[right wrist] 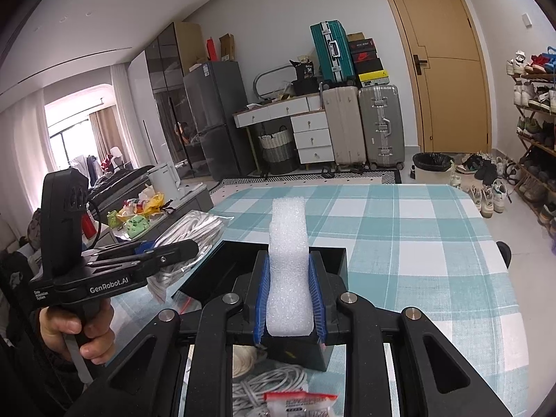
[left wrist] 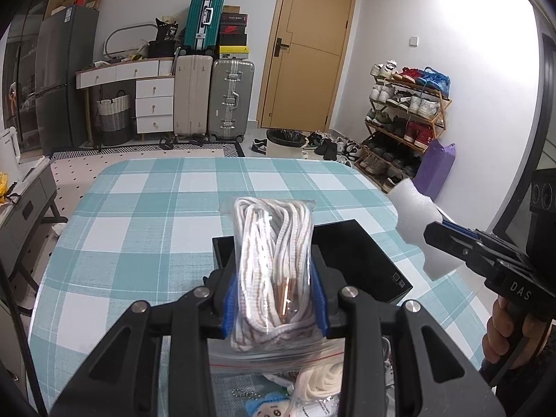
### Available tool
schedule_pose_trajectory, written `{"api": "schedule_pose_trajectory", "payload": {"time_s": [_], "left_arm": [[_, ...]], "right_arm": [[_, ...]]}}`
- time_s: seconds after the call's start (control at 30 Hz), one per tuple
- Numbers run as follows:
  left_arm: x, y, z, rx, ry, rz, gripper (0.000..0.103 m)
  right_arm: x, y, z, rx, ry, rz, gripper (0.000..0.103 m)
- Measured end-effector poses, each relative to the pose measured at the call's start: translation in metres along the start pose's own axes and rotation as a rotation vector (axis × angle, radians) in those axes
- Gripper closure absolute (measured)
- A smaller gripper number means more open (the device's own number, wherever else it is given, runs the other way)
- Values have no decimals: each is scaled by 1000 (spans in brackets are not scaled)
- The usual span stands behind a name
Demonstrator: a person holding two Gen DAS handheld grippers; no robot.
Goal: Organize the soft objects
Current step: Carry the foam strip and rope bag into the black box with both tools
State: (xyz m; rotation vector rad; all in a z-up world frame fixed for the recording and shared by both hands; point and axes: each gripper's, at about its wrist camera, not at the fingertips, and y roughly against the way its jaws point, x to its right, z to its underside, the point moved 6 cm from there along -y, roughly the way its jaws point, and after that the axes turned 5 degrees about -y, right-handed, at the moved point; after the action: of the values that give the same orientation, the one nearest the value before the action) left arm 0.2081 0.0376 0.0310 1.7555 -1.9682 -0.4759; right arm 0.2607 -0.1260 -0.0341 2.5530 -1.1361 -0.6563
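My left gripper (left wrist: 274, 267) is shut on a clear bag of white rope (left wrist: 272, 260), held upright above the near edge of an open black box (left wrist: 361, 257). My right gripper (right wrist: 289, 267) is shut on a white foam block (right wrist: 288, 260), which stands tall between its blue pads (right wrist: 318, 299) over the same black box (right wrist: 243, 271). In the left wrist view the foam block (left wrist: 417, 222) and right gripper (left wrist: 434, 232) hang to the right of the box. In the right wrist view the rope bag (right wrist: 194, 232) and left gripper (right wrist: 187, 248) sit to the left.
The box rests on a table with a teal checked cloth (left wrist: 156, 215). Near the front edge lie more bagged cords and soft items (left wrist: 312, 385), a white cable coil (right wrist: 274, 378) and a red-striped packet (right wrist: 299, 403). Suitcases, a shoe rack and a bin stand beyond the table.
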Motion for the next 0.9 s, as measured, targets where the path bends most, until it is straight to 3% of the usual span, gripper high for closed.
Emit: {"api": "schedule_pose_trajectory", "payload": {"time_s": [0.9], "left_arm": [[15, -52, 16, -94, -73, 28, 69]], "right_arm": [[17, -71, 27, -153, 18, 2, 81]]}}
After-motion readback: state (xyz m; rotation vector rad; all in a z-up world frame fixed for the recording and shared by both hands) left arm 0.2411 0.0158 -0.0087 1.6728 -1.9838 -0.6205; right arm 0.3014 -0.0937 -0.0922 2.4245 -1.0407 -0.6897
